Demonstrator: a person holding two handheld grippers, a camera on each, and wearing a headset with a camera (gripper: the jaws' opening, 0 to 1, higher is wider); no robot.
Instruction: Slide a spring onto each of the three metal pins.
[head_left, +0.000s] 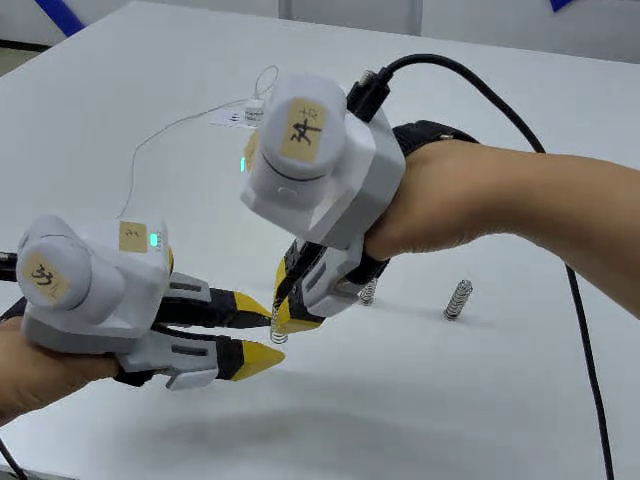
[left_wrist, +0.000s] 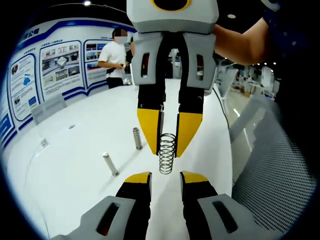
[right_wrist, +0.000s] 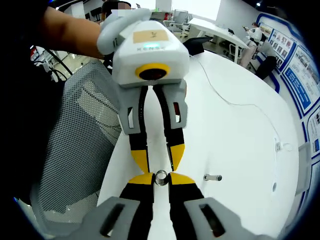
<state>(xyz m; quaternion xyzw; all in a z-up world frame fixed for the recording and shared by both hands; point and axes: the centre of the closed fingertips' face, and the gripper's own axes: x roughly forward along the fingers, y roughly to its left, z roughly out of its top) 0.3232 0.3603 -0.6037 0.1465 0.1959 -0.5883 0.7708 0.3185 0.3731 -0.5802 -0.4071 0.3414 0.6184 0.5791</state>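
My right gripper (head_left: 284, 322) points down at the white table (head_left: 420, 400) and is shut on a small steel spring (head_left: 278, 331). The spring (left_wrist: 167, 152) hangs upright between its yellow fingertips (left_wrist: 149, 131). End-on, the spring (right_wrist: 161, 177) is a ring between the right gripper's (right_wrist: 161, 178) jaws. My left gripper (head_left: 272, 335) lies level, open, with its jaws to either side of the spring's lower end; it (left_wrist: 165, 176) holds nothing. A pin wearing a spring (head_left: 458, 298) stands to the right. Another pin (head_left: 368, 292) is half hidden behind the right gripper. A bare pin (left_wrist: 110, 164) stands near a sprung pin (left_wrist: 137, 138).
A thin white wire with a label (head_left: 240, 115) lies at the back of the table. A black cable (head_left: 580, 320) trails from the right gripper over the table's right side. A mesh chair (right_wrist: 85, 150) stands beside the table. A person (left_wrist: 112, 55) stands far off.
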